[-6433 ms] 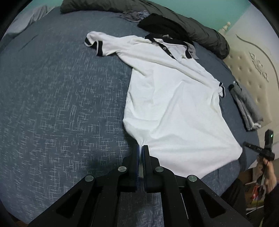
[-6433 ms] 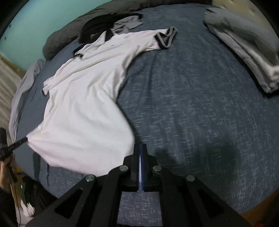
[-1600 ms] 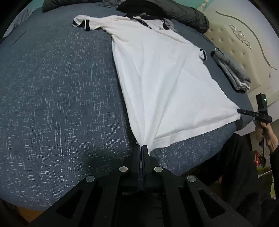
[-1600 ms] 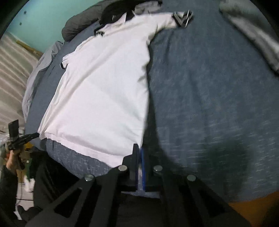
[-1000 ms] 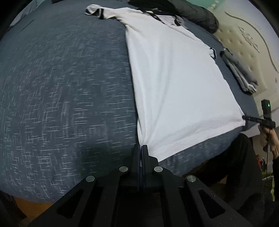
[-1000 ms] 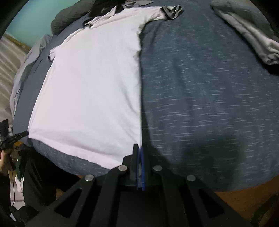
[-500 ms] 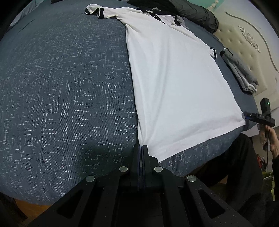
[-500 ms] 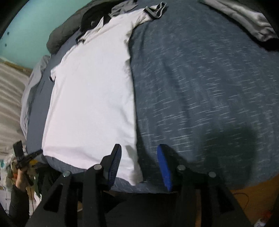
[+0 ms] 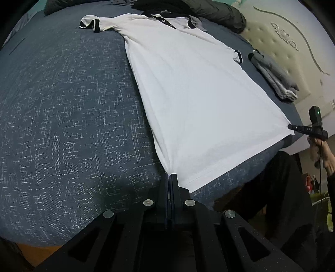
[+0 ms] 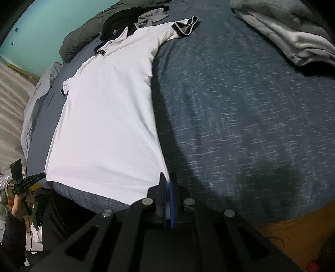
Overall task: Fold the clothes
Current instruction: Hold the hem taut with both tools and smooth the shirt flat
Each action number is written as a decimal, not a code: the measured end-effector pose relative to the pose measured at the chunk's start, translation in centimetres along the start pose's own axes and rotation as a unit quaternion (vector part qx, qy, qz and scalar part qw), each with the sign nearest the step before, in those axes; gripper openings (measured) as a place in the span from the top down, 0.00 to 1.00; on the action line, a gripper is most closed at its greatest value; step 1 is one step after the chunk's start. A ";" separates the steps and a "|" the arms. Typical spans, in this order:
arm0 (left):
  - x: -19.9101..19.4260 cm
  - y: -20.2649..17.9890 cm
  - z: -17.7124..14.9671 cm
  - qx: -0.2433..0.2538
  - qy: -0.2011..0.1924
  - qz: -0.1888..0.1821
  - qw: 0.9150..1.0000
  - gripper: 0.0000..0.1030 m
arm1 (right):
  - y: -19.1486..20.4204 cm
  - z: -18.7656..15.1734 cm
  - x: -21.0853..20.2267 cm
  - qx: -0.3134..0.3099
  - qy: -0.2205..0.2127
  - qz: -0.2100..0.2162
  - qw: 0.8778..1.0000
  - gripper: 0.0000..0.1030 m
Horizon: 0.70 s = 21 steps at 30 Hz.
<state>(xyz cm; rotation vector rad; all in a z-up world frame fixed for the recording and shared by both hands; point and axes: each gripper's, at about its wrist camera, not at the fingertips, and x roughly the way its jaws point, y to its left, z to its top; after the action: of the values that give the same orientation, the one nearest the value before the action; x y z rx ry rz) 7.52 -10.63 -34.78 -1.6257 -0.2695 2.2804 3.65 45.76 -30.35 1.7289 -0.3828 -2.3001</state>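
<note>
Lying flat on the dark blue flecked bedspread (image 9: pixel 62 108), the white short-sleeved polo shirt with black collar and cuff trim (image 9: pixel 194 90) is spread front up, collar far, hem near the bed edge. Around it: a folded grey garment stack (image 9: pixel 274 77) right of the shirt by the cream tufted headboard (image 9: pixel 293 48), a dark grey rolled duvet (image 9: pixel 217 12) and a black garment (image 10: pixel 123 18) beyond the collar, a teal wall (image 10: pixel 41 23) behind. Nothing lies on the shirt. No readable writing or brand; small white marks on the right gripper's body are too small to read. Left gripper (image 9: pixel 170 177) is clamped tight on the shirt's near-left hem corner, cloth bunched into the jaws. Right gripper (image 10: pixel 166 182) is pinched closed on the opposite hem corner. Both corners sit right at the fingertips.
</note>
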 end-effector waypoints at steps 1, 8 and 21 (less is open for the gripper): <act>0.1 0.3 -0.2 -0.005 0.001 0.002 1.000 0.99 | 0.2 -0.1 0.4 -0.001 0.004 -0.003 1.000 0.99; -0.5 4.4 -1.5 -0.050 -0.005 0.009 0.999 0.99 | 1.9 -1.1 4.7 -0.015 0.045 0.002 0.999 0.98; 0.4 3.7 -1.1 -0.061 -0.008 -0.004 0.998 0.99 | 0.7 -0.6 4.4 -0.008 0.027 -0.008 1.000 0.98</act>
<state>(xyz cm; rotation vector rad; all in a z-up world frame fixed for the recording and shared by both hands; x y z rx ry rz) 7.89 -13.94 -36.77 -1.6620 -0.4263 2.3116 3.04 43.56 -34.26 1.7884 -0.3403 -2.2565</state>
